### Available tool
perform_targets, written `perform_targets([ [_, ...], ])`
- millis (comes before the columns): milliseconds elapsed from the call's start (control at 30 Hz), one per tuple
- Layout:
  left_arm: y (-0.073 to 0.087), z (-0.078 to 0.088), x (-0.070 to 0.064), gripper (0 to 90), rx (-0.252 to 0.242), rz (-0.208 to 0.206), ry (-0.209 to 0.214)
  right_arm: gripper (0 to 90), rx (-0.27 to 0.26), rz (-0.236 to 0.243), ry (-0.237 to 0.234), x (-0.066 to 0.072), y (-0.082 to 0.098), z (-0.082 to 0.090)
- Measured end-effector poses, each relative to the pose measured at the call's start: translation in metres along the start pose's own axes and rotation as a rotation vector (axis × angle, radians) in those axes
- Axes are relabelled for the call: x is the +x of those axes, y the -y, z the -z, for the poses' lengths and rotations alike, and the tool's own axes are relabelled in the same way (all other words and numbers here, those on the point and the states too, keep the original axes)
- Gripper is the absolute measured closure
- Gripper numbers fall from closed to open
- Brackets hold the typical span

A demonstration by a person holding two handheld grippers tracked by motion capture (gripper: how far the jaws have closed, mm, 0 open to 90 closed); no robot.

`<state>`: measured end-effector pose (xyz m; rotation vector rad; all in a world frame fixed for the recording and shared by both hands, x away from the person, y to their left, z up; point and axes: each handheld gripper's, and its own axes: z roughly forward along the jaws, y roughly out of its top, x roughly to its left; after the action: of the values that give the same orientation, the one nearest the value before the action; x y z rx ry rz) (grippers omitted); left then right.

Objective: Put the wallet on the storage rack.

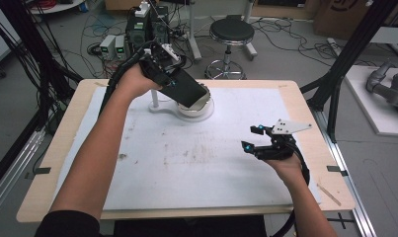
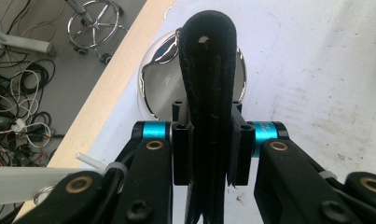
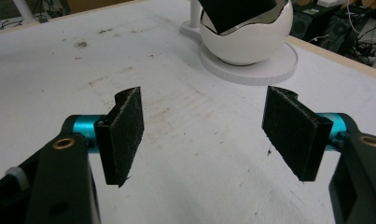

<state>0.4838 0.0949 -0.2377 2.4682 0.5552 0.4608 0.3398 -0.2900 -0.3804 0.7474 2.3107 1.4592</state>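
My left gripper [image 1: 179, 84] is shut on a flat black leather-like pouch [image 1: 187, 91], tilted down so its far end dips into a white egg-shaped bowl [image 1: 202, 106] at the back middle of the table. In the left gripper view the pouch [image 2: 209, 70] stands edge-on between the jaws of the left gripper [image 2: 209, 140], over the bowl's shiny inside [image 2: 153, 88]. My right gripper [image 1: 252, 138] hovers open at the right of the table with nothing in it. The right gripper [image 3: 209, 135] faces the bowl [image 3: 246, 44] and the pouch [image 3: 234, 11].
The bowl sits on a round white base [image 3: 255, 67] with a short white post [image 1: 154, 98] beside it. The table has a white mat [image 1: 186, 163] with wooden edges [image 1: 58, 148]. Beyond it are a stool [image 1: 231, 32], electronics [image 1: 144, 29] and floor cables.
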Motion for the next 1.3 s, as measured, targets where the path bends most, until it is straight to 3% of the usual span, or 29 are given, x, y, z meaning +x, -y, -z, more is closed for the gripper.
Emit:
perform_targets([
  [300, -0.007, -0.031, 0.0, 75.4, 0.063, 0.011, 0.032, 29.9, 0.001, 0.002, 0.0, 0.002, 0.0, 0.001],
  [433, -0.012, -0.038, 0.0, 74.1, 0.031, 0.014, 0.022, 29.9, -0.003, -0.003, 0.003, 0.001, 0.0, 0.001],
  [467, -0.013, -0.039, 0.001, 72.9, 0.02, 0.009, -0.003, 29.9, -0.003, -0.005, 0.002, 0.0, 0.001, 0.001],
  [500, -0.014, -0.04, 0.001, 65.9, 0.01, 0.016, -0.042, 29.9, -0.001, -0.002, 0.0, 0.0, 0.001, 0.001],
  [533, -0.014, -0.04, 0.002, 65.9, 0.002, 0.02, -0.074, 29.9, -0.001, -0.002, 0.0, 0.0, 0.001, 0.001],
  [567, -0.015, -0.041, 0.005, 55.9, -0.013, 0.025, -0.123, 29.9, -0.001, -0.004, -0.003, -0.001, 0.001, 0.001],
  [667, -0.015, -0.042, 0.007, 52.3, -0.019, 0.037, -0.129, 29.9, 0.004, -0.003, -0.023, 0.0, 0.002, 0.0],
  [967, -0.015, -0.039, 0.013, 46.5, -0.06, 0.079, -0.262, 29.9, -0.002, -0.005, -0.02, -0.001, 0.002, 0.001],
  [1167, -0.005, -0.044, 0.021, 41.0, -0.056, 0.16, -0.323, 29.9, 0.004, -0.004, -0.017, -0.001, 0.003, 0.0],
  [1300, 0.001, -0.046, 0.023, 40.5, -0.073, 0.184, -0.34, 29.9, 0.005, -0.009, -0.019, -0.001, 0.003, 0.0],
])
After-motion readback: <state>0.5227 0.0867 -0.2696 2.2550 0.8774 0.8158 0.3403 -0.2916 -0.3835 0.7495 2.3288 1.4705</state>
